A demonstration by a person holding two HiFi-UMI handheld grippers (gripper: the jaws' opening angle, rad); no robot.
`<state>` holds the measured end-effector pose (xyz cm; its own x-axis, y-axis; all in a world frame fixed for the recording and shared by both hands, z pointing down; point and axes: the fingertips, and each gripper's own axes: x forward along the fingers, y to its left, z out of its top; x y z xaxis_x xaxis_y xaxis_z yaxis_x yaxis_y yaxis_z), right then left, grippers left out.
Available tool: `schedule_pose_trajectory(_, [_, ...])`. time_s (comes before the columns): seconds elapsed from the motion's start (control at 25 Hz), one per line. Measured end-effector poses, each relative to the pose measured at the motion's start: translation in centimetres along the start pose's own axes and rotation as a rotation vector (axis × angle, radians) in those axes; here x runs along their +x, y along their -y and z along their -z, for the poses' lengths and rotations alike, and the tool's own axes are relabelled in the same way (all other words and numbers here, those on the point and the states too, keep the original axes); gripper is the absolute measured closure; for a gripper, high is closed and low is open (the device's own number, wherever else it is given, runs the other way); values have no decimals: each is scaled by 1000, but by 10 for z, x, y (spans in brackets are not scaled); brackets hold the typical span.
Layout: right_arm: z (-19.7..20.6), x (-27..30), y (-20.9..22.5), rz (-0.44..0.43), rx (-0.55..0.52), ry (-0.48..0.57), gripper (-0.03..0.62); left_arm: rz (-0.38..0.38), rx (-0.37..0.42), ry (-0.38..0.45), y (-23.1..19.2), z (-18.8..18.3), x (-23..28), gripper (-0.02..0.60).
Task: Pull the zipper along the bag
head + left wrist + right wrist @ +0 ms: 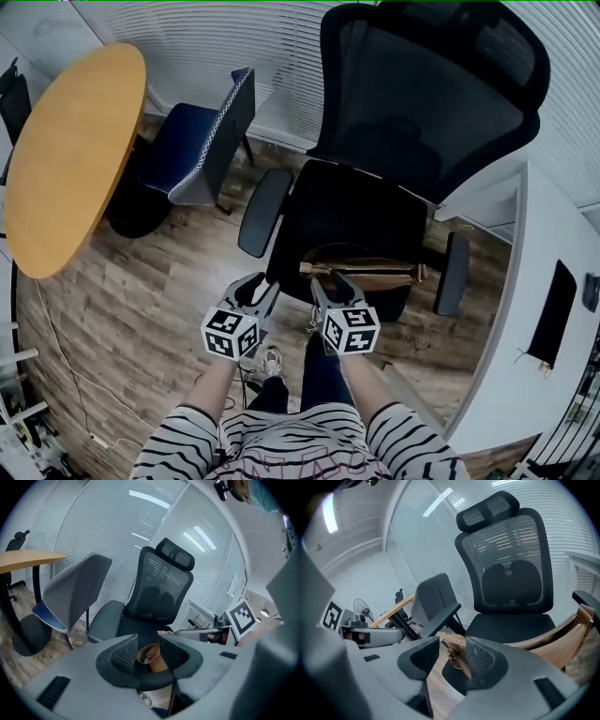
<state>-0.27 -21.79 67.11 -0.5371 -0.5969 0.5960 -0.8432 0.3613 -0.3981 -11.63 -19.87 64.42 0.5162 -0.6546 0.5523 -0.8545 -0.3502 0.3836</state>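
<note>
Head view: black office chair [394,178] at centre. Tan bag [370,277] lies across the front of its seat, zipper [361,267] running along the top. Left tool [263,285] sits at the seat's edge, jaws apart, empty, bag end showing beyond them. Right tool [328,281] sits at the bag's end, jaws wide, clamping nothing; strap contact unclear.

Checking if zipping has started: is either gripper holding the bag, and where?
Nothing is held yet. The left gripper and right gripper both stand open near one end of the tan bag.
</note>
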Motion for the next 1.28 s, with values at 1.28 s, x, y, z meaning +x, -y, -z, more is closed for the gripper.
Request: schedule_pose_trajectory(1.28, [4,17,19,-251,159,17,446,240,-409,10,28,11,83,513])
